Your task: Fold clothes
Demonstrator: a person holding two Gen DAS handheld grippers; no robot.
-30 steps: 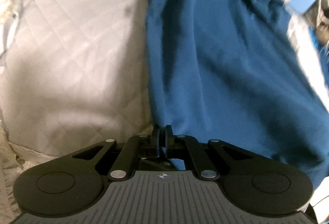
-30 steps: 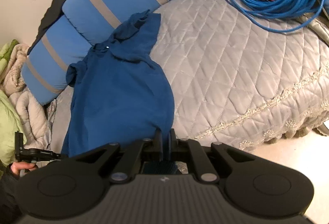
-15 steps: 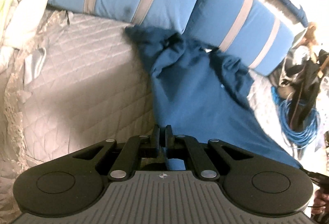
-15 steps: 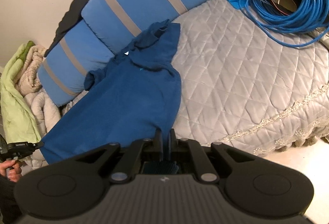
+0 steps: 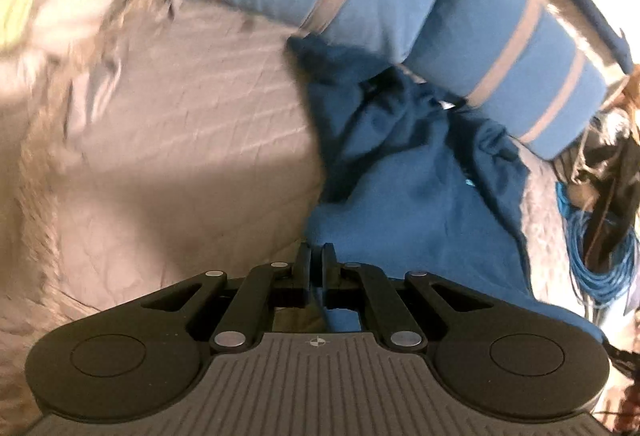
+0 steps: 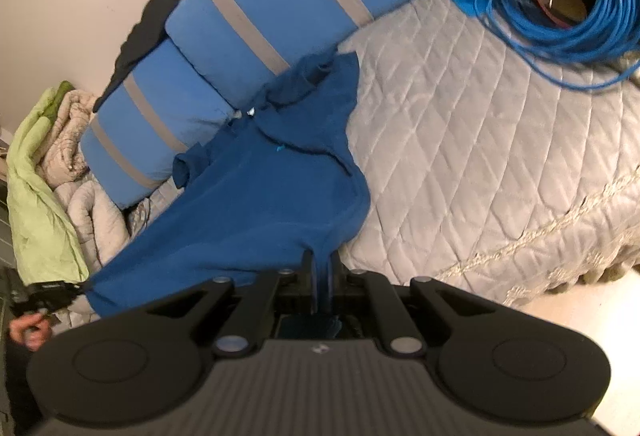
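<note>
A dark blue shirt [image 6: 272,196] stretches from the striped pillows towards me over a grey quilted bed [image 6: 480,156]. My right gripper [image 6: 321,264] is shut on one corner of its hem. In the left wrist view the blue shirt [image 5: 408,220] hangs from my left gripper [image 5: 316,256], which is shut on the other hem corner. That left gripper [image 6: 68,290] also shows at the far left of the right wrist view, with a hand below it. The hem is pulled taut between both grippers, lifted off the bed.
Two blue pillows [image 6: 256,24] with grey stripes lie along the head of the bed. A coil of blue cable [image 6: 568,16] sits at the far right corner. Green and beige blankets [image 6: 44,196] pile up at the left. The bed's lace edge [image 6: 540,236] runs near the floor.
My left gripper has pulled up and back with its hem corner, so pillows and more of the bed came into its view. The shirt's hem now stretches wider between both grippers.
</note>
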